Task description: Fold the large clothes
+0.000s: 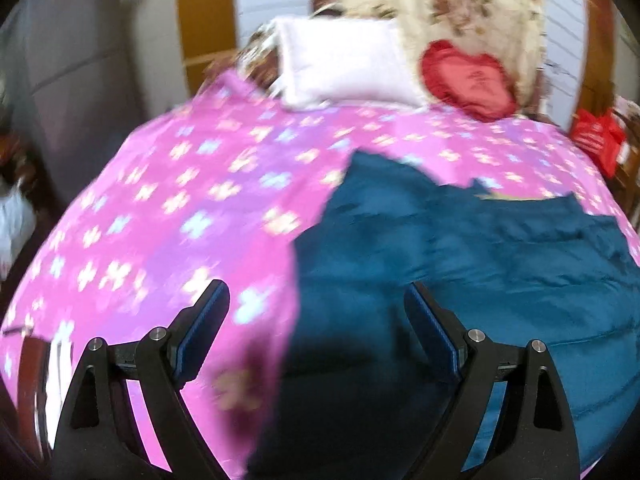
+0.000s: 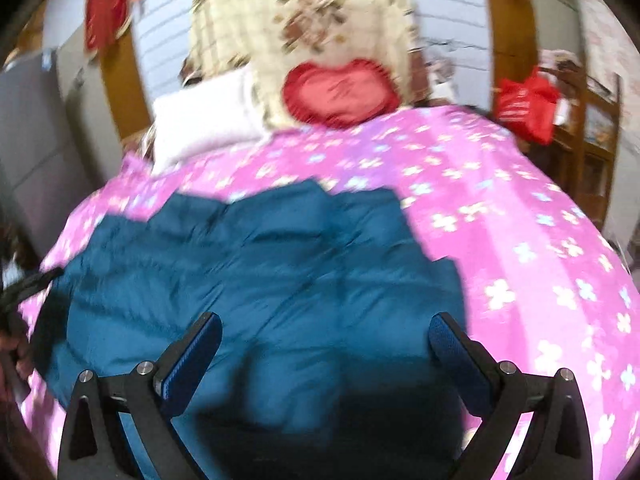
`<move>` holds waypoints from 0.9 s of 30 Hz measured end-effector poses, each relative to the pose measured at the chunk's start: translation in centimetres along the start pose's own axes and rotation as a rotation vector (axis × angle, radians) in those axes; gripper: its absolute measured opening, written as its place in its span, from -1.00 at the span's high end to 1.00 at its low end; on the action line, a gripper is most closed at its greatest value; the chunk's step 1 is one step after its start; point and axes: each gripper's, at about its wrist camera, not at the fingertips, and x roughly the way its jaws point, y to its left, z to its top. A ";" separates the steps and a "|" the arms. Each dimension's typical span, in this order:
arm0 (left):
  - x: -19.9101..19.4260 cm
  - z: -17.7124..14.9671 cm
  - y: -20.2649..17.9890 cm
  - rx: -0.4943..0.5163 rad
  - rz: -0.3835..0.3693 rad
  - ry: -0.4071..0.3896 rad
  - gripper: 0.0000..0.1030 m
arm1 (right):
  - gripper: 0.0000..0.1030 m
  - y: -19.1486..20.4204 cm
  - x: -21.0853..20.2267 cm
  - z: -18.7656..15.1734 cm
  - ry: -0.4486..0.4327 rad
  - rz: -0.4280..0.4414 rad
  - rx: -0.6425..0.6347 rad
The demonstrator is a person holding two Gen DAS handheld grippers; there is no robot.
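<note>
Home bedroom, pink floral bedspread (image 1: 200, 208), white pillow (image 1: 340, 64), heart cushion (image 1: 468, 80)

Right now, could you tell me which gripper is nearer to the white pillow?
Left, probably. The left gripper hangs over the blue garment's edge on the pillow's side; the right gripper sits over the garment's middle, farther across the bed.

the teal padded garment (image 1: 460, 264) lies spread on the pink flowered bedspread (image 1: 172, 208), filling the near right part of the bed. the left gripper (image 1: 316, 300) hangs over the garment's left edge, fingers (image 1: 204, 328) wide apart with nothing between them. beyond the garment, at the bed's head, a white pillow (image 1: 340, 64) sits beside a red heart cushion (image 1: 468, 80).
</note>
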 end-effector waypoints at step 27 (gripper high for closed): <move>7.4 0.9 0.9 -0.055 -0.336 0.223 -0.73 | -1.00 -7.8 5.4 -1.1 0.240 0.000 0.165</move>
